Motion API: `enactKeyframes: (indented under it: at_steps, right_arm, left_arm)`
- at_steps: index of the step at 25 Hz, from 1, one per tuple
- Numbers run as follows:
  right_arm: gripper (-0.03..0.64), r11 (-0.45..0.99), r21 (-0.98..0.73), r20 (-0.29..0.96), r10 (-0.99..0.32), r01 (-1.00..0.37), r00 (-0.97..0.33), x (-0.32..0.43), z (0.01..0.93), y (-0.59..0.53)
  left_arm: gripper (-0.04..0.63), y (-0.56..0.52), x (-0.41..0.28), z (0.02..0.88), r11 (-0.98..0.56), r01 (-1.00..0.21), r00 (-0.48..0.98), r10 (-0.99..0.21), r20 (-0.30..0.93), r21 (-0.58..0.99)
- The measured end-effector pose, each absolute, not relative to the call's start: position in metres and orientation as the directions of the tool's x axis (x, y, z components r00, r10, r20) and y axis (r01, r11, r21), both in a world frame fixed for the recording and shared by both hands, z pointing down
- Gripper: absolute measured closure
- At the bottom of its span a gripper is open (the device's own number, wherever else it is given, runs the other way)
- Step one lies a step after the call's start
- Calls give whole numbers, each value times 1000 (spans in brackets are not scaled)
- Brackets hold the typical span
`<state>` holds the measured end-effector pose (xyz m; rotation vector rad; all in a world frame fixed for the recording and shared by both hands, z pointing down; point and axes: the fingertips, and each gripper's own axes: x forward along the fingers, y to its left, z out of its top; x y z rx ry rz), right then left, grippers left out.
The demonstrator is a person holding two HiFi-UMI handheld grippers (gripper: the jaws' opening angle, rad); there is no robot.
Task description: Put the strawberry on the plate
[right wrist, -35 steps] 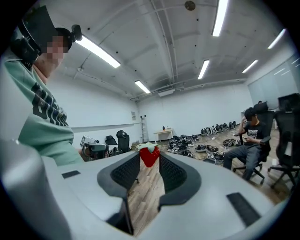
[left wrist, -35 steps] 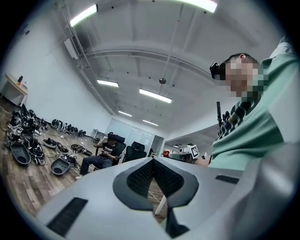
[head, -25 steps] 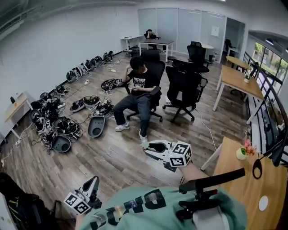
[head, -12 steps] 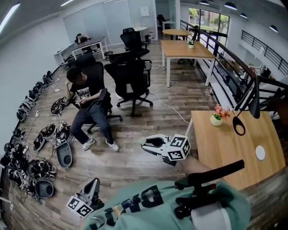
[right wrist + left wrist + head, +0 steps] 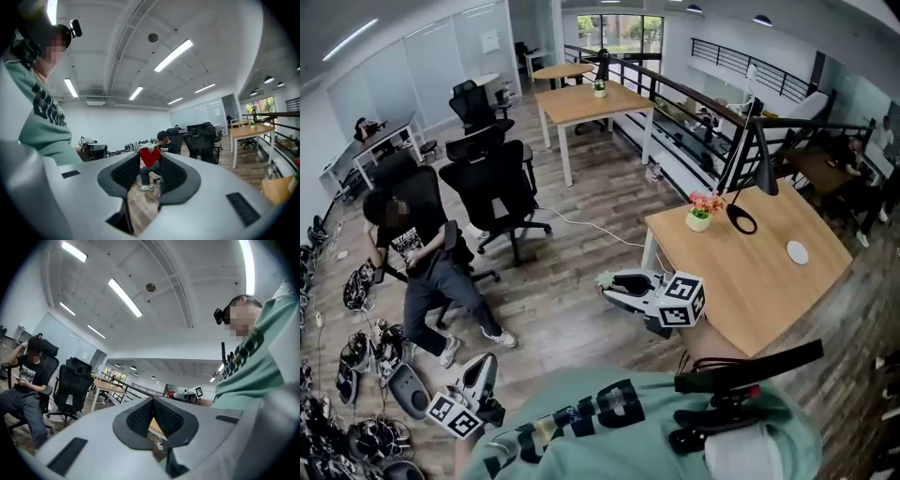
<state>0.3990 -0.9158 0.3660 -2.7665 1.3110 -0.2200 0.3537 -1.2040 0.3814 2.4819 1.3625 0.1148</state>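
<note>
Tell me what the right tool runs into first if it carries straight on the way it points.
Nothing close: the right tool, gripping the strawberry, points out over open wood floor. First in line looks to be the seated person, though depth is unclear.

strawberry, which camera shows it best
The right gripper view: the strawberry, red with a green top, sits pinched between the jaws of the right gripper. The head view gives only a tiny pale speck at that gripper's tip; the left gripper view misses it.
</note>
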Motion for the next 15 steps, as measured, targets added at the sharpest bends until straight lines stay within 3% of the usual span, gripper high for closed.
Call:
enactKeyframes:
  at_steps: [7,15]
  right_arm:
    - [483,-785,-134,153,-619,-605,770,383,375,-915]
    - [483,-878,-167,142,-471,-448,870,389,378,-820]
  left_arm:
    - [591,-1195,408,404,-295,890,341,937,-78,347]
    - [591,-1088,448,410,-111,918,139,989,-47,380]
